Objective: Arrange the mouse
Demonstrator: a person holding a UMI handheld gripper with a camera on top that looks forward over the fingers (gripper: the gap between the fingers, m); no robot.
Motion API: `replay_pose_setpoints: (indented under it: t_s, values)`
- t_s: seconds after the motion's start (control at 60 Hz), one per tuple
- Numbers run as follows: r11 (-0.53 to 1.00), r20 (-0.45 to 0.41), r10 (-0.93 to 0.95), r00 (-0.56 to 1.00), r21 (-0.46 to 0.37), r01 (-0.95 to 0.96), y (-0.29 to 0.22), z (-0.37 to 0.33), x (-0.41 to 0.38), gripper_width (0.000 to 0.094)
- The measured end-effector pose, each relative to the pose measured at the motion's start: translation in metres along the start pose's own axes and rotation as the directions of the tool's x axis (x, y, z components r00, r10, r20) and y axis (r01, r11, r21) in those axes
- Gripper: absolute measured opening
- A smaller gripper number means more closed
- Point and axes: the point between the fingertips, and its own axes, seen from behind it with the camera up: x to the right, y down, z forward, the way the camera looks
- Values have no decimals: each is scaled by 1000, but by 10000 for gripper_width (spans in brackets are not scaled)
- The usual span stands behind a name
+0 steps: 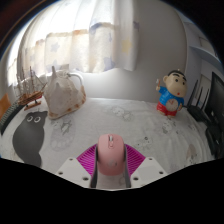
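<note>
- Between the two fingers, low and central in the gripper view: the mouse [110, 155], pale pink and rounded, seen end-on, its top rising above the fingertips
- Gripper [110, 163]: the fingers are drawn in against the mouse's two sides, clamping it; no gap shows on either side
- Pads [90, 160]: magenta and ribbed, one on the inner face of each finger, both lying against the mouse
- Outer finger bodies: pale grey, angled outward and downward from the pads
- Table [120, 125]: covered by a white cloth with a faint pattern, spreading out just ahead of the fingers and under the mouse; whether the mouse rests on it or is lifted clear cannot be told
- Dark shape [28, 135]: black, with two pale dots like eyes, lying on the cloth to the left of the fingers, well apart from the mouse
- Cloth bag [65, 95]: beige with a light print, gathered at the top, upright on the table beyond the dark shape
- Model ship [35, 90]: thin masts and rigging, just left of the bag
- Figurine [172, 93]: a cartoon boy in a blue top with red feet, upright on the far right part of the table, well apart from the bag
- Curtain [90, 45]: white, brightly backlit, hanging behind the table
</note>
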Motion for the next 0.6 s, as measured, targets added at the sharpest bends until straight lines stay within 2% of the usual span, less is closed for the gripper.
replay_pose_setpoints:
  t_s: [0.117,0.283,0.35,0.45,0.6]
  values:
    - [998,38,22,999,54,-24,-55,-35,-36,372]
    - [994,209,40,977,92,-60,-105,-67,-173,369]
    - [995,249,49,967,73,-70,-98,-63,-228,368]
    - [999,255,24,967,35,-34,-68,-40,-288,370]
    - [998,192,2,981,-57,10,-10,-10,-317,394]
